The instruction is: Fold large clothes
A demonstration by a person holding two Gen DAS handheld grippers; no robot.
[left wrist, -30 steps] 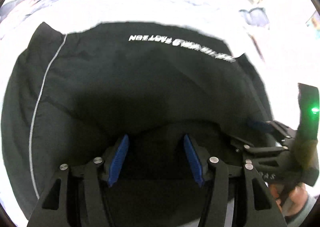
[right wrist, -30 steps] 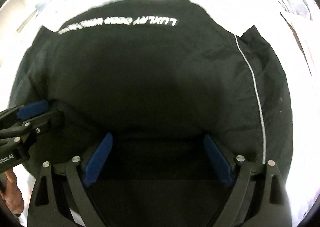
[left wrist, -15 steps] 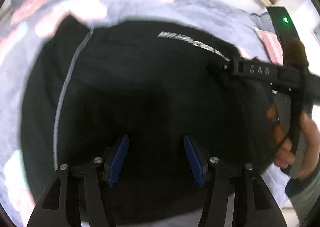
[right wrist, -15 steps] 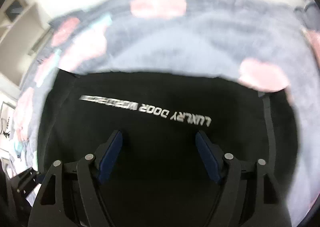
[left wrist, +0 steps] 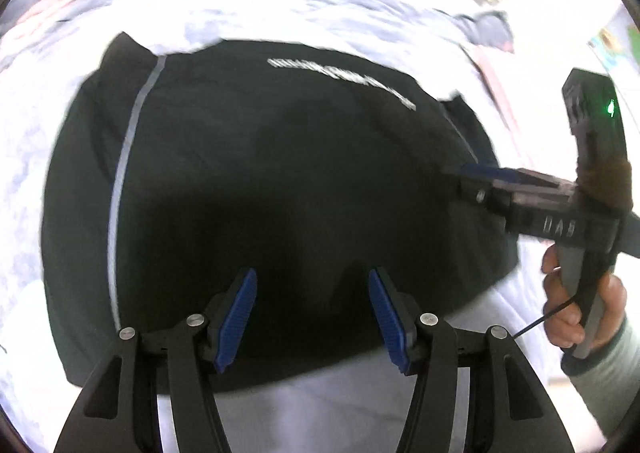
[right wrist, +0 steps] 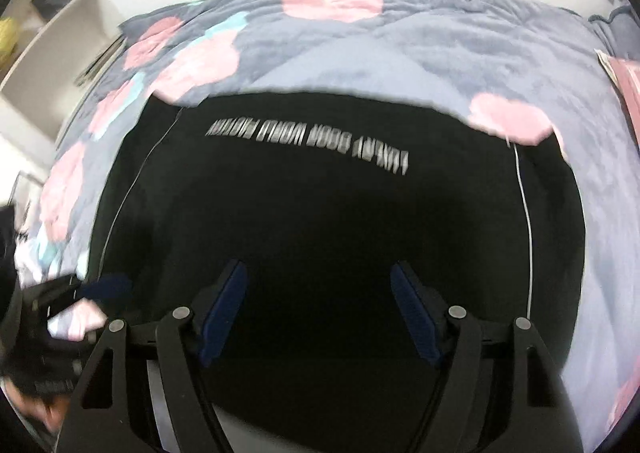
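Note:
A black garment [left wrist: 280,173] [right wrist: 340,221] lies folded flat on the bed. It has a line of white lettering [right wrist: 308,141] near its far edge and thin white piping down both sides. My left gripper [left wrist: 312,317] hangs open above the garment's near edge, with nothing between its blue pads. My right gripper [right wrist: 320,317] is also open over the near part of the cloth and holds nothing. In the left wrist view its fingers [left wrist: 484,173] reach in from the right over the garment's right side. A person's hand [left wrist: 576,309] holds its handle.
The garment rests on a grey bedcover [right wrist: 360,45] with pink and teal blotches, which spreads far beyond it. White shelves [right wrist: 48,33] stand at the left and a pink item [right wrist: 628,81] lies at the right. A pale strip [left wrist: 320,405] shows below the garment's near edge.
Both grippers have lifted away from the garment, so more of the bedcover shows around it. The right gripper's jaws stand a little narrower. Neither gripper has taken hold of the cloth.

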